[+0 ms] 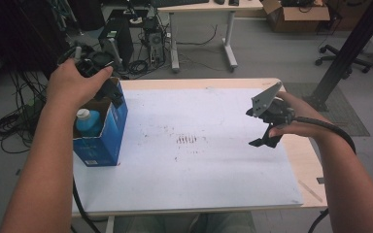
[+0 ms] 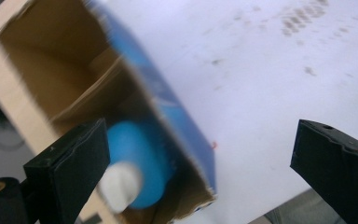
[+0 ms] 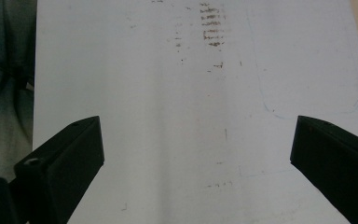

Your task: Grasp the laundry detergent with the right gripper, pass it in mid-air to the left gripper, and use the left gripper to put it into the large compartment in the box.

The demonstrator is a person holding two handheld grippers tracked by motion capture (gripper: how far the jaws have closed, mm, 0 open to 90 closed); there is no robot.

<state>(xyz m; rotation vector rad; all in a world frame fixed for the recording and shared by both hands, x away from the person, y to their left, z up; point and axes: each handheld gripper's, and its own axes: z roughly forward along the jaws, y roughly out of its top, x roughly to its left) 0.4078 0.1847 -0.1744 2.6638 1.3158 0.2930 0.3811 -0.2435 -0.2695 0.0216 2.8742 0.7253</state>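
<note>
An open blue cardboard box (image 1: 108,141) stands upright at the left edge of the table. Inside it is a blue bottle (image 1: 88,121) with a white cap. My left gripper (image 1: 112,91) hovers just over the box's open top, held in the person's left hand. In the left gripper view the jaws stand wide apart, open (image 2: 200,135), above the box (image 2: 168,102) and the bottle (image 2: 135,158), with nothing gripped. My right gripper (image 1: 264,141) hangs over the right side of the white sheet, open (image 3: 196,135) and holding nothing.
The white sheet (image 1: 199,165) on the wooden table carries a patch of brown marks (image 1: 188,140) at its middle. Beyond the table are a computer tower (image 1: 116,36), floor cables (image 1: 9,126), a desk (image 1: 201,29) and a black post (image 1: 349,53).
</note>
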